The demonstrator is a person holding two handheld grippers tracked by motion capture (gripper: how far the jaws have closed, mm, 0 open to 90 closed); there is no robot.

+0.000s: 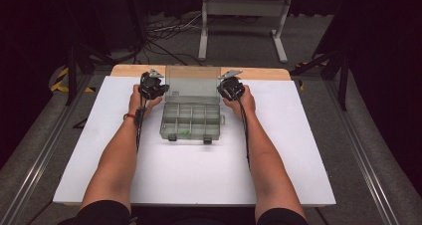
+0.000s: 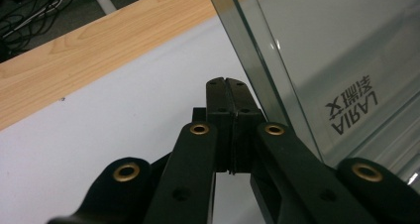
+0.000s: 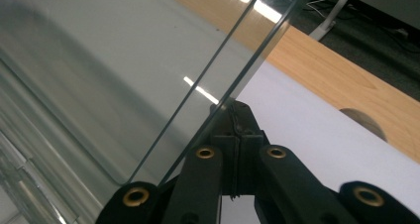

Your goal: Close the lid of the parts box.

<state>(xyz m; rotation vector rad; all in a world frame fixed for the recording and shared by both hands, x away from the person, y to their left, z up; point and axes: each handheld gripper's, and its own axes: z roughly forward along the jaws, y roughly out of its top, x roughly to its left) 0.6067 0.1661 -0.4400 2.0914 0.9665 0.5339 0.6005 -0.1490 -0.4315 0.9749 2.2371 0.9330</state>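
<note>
A clear plastic compartment box (image 1: 165,120) stands open on the white table, its lid (image 1: 193,83) raised upright at the back. A small green piece (image 1: 184,132) lies in one front compartment. My left gripper (image 1: 155,84) is at the lid's left edge and my right gripper (image 1: 230,85) at its right edge. In the left gripper view the left gripper (image 2: 229,83) is shut with nothing between the jaws, and the lid (image 2: 317,45) rises just to their right. In the right gripper view the right gripper (image 3: 233,106) is also shut and empty, its tips against the lid's edge (image 3: 247,70).
The white tabletop (image 1: 199,175) spreads wide in front of the box and to both sides. A wooden strip (image 1: 259,74) runs along the far edge. Beyond it are cables and a white frame (image 1: 244,16) on the floor.
</note>
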